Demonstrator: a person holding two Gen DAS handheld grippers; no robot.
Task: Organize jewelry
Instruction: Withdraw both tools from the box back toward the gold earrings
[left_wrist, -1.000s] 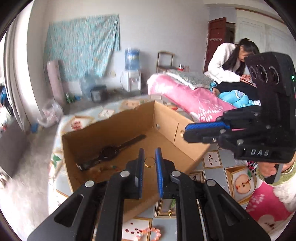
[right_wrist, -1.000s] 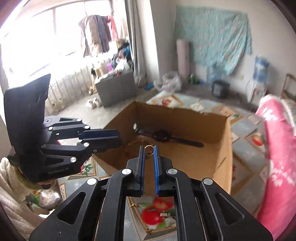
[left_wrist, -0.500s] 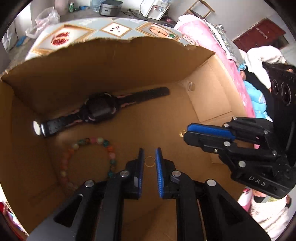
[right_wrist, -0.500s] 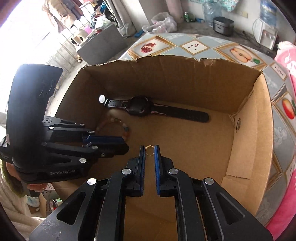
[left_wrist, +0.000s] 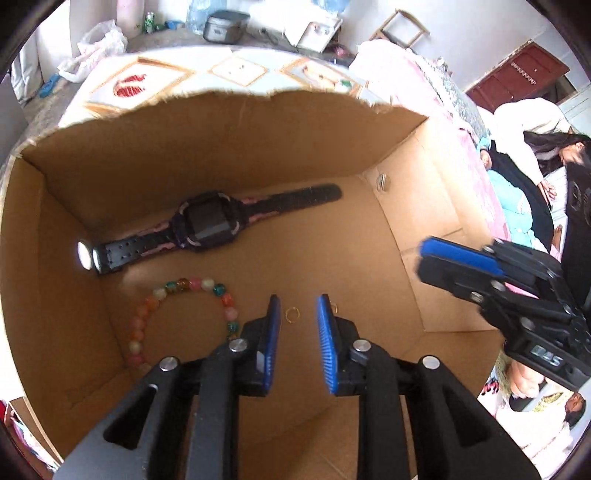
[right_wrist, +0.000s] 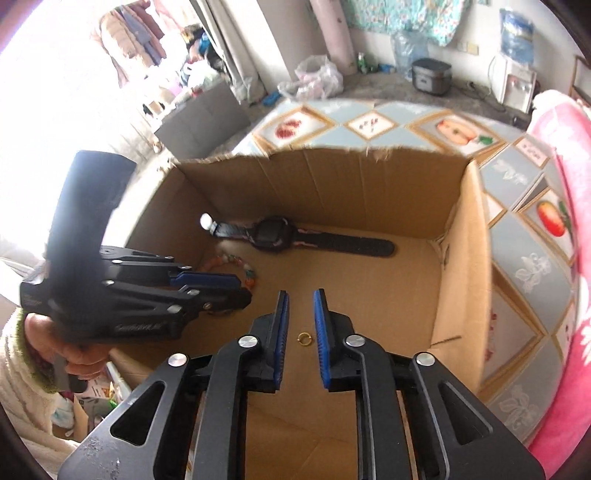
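Inside a cardboard box (left_wrist: 229, 147), the left gripper (left_wrist: 297, 317) and right gripper (right_wrist: 300, 317) both hover with fingers apart, a small gold ring (left_wrist: 291, 315) lying free on the box floor between each pair, a black watch (left_wrist: 207, 225) beyond the fingertips and a beaded bracelet (left_wrist: 177, 310) to their left.

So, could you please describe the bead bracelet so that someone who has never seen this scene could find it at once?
Look inside the open cardboard box on the fruit-patterned cloth. On its floor, in the corner near the buckle end of the black watch, lies the bead bracelet. It is the only loop of large multicoloured beads; the small gold ring beside it is thin, plain metal.
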